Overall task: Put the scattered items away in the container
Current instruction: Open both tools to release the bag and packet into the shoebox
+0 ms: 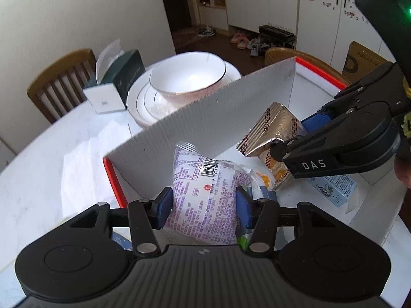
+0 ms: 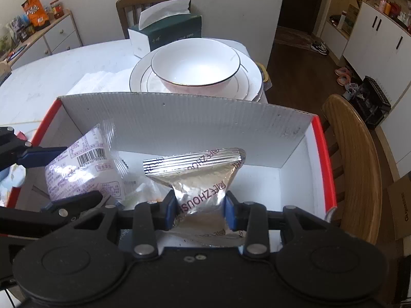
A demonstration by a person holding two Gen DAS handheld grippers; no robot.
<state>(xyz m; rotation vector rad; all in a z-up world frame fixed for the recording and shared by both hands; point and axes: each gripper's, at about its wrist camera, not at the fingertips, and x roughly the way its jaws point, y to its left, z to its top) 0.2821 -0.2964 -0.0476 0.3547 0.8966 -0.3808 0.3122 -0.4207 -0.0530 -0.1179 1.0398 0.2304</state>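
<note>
A white cardboard box with red rims (image 1: 205,118) (image 2: 179,118) stands on the table. My left gripper (image 1: 204,205) is shut on a purple-printed snack packet (image 1: 205,192) and holds it over the box's near-left part; the packet also shows in the right wrist view (image 2: 82,172). My right gripper (image 2: 200,211) is shut on a gold foil snack packet (image 2: 203,179) and holds it inside the box; in the left wrist view the packet (image 1: 272,131) and that gripper (image 1: 292,141) are at the right. More packets and a small blue carton (image 1: 334,187) lie in the box.
A white bowl (image 2: 196,61) sits on stacked plates (image 2: 143,77) just behind the box. A green tissue box (image 2: 167,33) stands behind them. Wooden chairs are at the far side (image 1: 61,82) and right (image 2: 354,159) of the white table (image 1: 51,159).
</note>
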